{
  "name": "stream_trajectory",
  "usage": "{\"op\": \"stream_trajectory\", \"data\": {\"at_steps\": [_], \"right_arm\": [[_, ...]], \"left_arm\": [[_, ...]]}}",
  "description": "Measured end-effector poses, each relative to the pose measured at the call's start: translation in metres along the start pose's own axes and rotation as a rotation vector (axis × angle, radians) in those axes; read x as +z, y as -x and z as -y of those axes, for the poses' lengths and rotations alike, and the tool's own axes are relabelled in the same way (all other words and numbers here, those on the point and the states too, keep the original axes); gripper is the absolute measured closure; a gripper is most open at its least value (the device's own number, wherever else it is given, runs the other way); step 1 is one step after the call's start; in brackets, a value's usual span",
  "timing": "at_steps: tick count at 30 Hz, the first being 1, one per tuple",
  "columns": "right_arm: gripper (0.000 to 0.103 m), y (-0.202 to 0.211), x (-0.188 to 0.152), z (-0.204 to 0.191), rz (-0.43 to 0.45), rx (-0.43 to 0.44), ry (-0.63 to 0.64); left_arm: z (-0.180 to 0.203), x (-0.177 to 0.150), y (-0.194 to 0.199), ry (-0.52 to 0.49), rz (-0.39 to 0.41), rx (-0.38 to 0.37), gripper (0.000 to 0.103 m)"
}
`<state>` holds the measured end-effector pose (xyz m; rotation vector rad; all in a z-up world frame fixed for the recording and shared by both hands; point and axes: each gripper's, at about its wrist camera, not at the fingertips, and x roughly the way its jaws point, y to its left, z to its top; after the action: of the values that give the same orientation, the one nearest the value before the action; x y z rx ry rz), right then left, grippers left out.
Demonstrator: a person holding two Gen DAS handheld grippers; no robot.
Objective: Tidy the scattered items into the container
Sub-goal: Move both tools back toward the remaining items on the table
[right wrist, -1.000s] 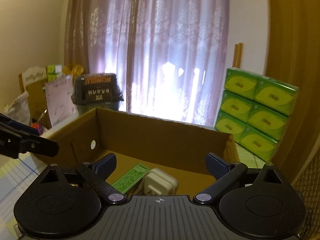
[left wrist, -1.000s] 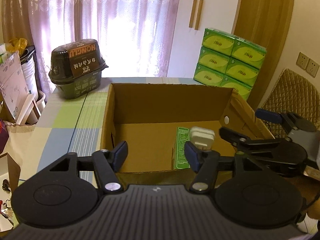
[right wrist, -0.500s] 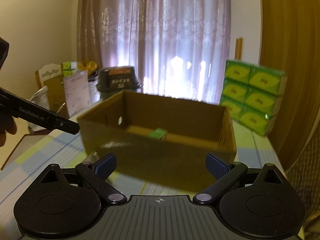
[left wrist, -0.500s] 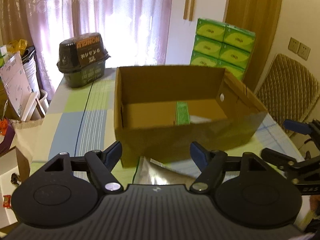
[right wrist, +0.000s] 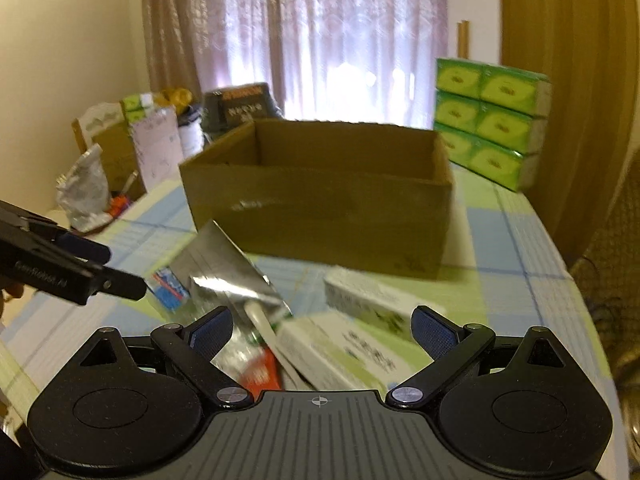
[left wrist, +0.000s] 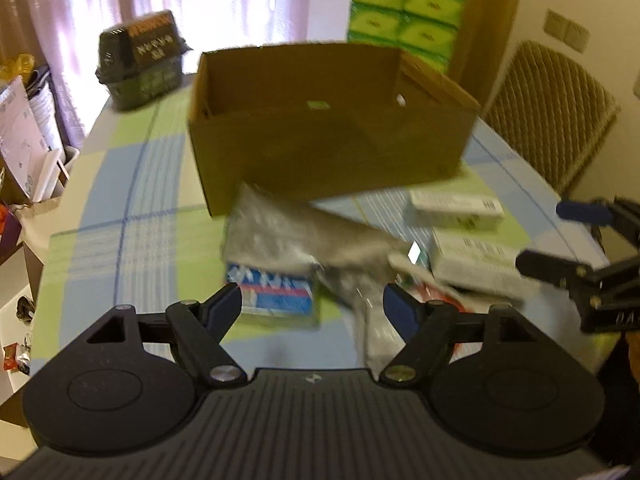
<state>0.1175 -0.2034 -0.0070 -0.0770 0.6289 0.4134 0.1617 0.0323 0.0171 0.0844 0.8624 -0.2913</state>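
An open cardboard box [left wrist: 332, 136] [right wrist: 320, 208] stands on the checked tablecloth, with a green packet [left wrist: 318, 105] just visible inside. In front of it lies a pile: a silver foil bag [left wrist: 296, 232] [right wrist: 224, 272], a blue and white box [left wrist: 276, 292] [right wrist: 170, 284], two white and green boxes [left wrist: 454, 210] [left wrist: 476, 260] [right wrist: 372, 304] [right wrist: 344, 356] and a red packet [right wrist: 262, 372]. My left gripper [left wrist: 312, 306] hangs open above the blue box and foil bag. My right gripper [right wrist: 322, 328] is open over the white boxes. Both hold nothing.
A dark tub with a label [left wrist: 146, 58] [right wrist: 240, 106] sits at the table's far left. Stacked green tissue packs [left wrist: 404, 16] [right wrist: 492, 120] stand behind the box. A woven chair [left wrist: 552, 108] is at the right. Cartons and bags [right wrist: 100, 172] crowd the left floor.
Both grippers have pulled back from over the box toward the near edge of the table. The pile in front of the box has come into view. Both stayed open.
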Motion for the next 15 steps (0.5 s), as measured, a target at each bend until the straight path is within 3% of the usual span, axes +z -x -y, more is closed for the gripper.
{"op": "stream_trajectory", "data": {"at_steps": [9,15], "right_arm": [[0.003,0.015,-0.01,0.012,-0.078,-0.037,-0.063],[0.003,0.026,-0.009,0.018,-0.092,-0.042,-0.087]], "left_arm": [[0.045,-0.015,-0.004,-0.105,-0.059,-0.027,0.017],[0.051,-0.014,0.0,-0.104,-0.065,0.0,0.014]]}}
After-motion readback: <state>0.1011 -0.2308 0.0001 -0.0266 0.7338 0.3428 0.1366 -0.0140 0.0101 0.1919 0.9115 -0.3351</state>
